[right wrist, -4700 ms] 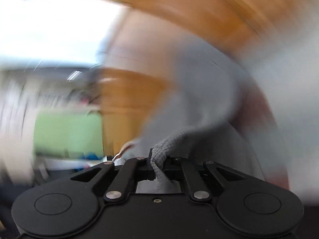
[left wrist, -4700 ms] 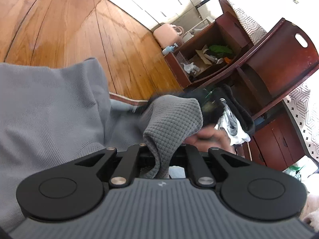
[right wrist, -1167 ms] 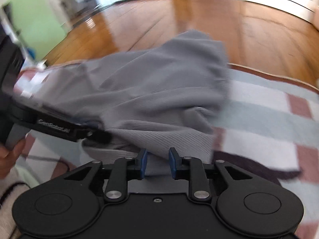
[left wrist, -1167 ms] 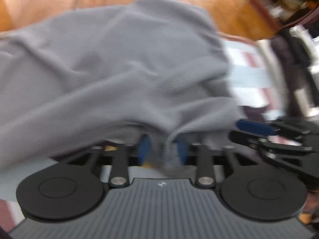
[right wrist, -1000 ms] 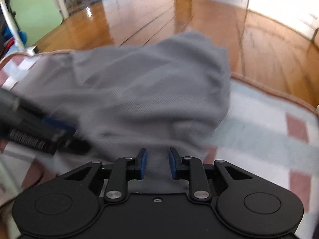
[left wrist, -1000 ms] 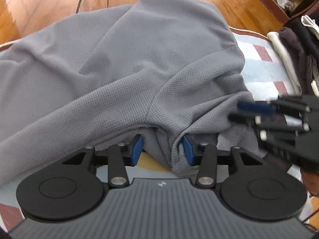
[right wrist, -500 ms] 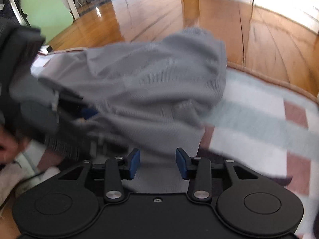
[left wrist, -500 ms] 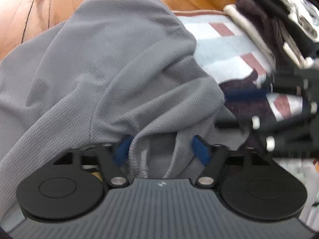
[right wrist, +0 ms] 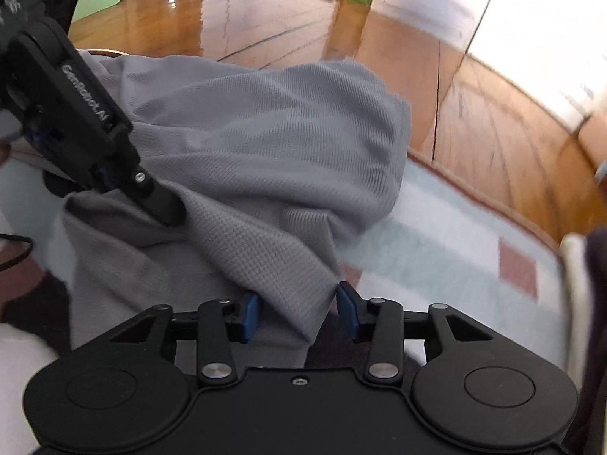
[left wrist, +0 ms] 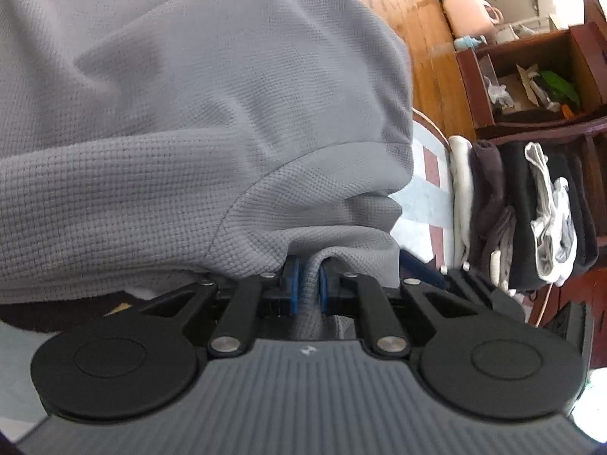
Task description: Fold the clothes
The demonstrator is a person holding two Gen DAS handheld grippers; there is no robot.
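While its jaws have just been closing, the left gripper pinches a fold of the grey waffle-knit garment. Right gripper stands apart around another fold, on the checked blanket.

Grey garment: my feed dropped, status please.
Left gripper just closed, pinching grey garment. Right gripper open, a fold between its pads. Garment bunched on checked rug. Nothing blocking.
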